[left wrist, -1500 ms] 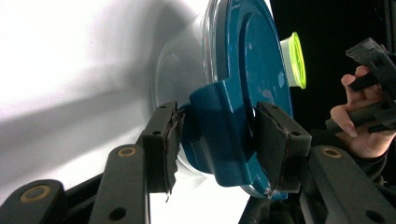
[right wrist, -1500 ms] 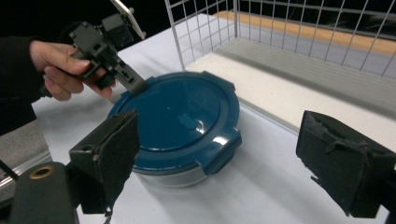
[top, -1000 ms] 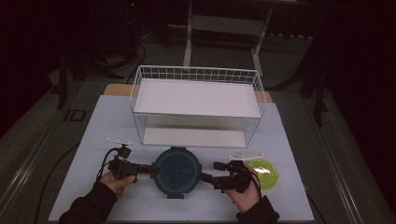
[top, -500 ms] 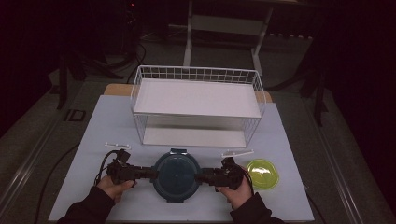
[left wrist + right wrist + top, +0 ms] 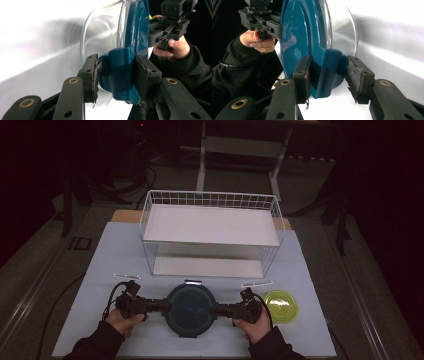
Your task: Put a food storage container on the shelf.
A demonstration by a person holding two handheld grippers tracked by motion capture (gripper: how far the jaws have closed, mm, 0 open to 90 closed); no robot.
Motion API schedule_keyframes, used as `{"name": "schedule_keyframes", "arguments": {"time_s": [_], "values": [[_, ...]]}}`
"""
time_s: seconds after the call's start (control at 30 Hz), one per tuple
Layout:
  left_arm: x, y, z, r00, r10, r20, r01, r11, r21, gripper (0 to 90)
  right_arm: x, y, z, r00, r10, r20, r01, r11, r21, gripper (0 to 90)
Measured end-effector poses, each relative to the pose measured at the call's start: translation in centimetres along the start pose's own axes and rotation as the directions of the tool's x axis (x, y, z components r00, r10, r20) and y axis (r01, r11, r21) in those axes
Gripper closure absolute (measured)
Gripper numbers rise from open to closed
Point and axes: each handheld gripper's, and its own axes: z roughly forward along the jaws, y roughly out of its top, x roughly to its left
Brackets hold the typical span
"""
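Both hands have closed in over the last second: the right gripper (image 5: 220,310) was sitting off by the yellow-green lid (image 5: 281,306) and has slid over to the container (image 5: 191,309). The left gripper (image 5: 161,306) has also pushed in to the opposite side. So I now have a jaw pair around each side latch, which I read as set up for either unclipping the blue lid (image 5: 298,42) or lifting the whole thing.

Left gripper: jaws about half open, straddling the left latch tab (image 5: 120,72). The pad (image 5: 93,75) on one side looks touching or nearly so, and the other pad sits against the tab's far face. I'd call it grasping the tab, lightly, not a hard clench.

Right gripper: one pad (image 5: 303,75) is flat against the right latch tab (image 5: 328,72); the other pad (image 5: 359,77) stands just clear, with a visible gap. Not clamped yet, jaws apart around the tab.

The container sits on the white table (image 5: 100,265), near my edge, in front of the wire rack (image 5: 210,235), between both grippers. The glass bowl body is under the lid, and the lid is on.

Next call: close the right jaws before applying any load.
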Motion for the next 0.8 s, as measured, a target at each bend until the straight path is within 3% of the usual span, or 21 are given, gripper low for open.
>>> {"name": "schedule_keyframes", "arguments": {"time_s": [0.47,0.8], "values": [[-1.0,0.1,-0.2,0.9997,-0.024,-0.009,0.024,0.9997,-0.012,57.6,0.7,-0.2,-0.3,0.9991,0.025,0.034,-0.024,1.000,-0.014,56.6],[-2.6,1.9,-0.7,0.9999,-0.009,-0.005,0.009,0.9994,-0.033,57.9,1.5,0.9,-1.6,0.9998,0.009,0.019,-0.009,0.999,-0.034,56.5]]}}
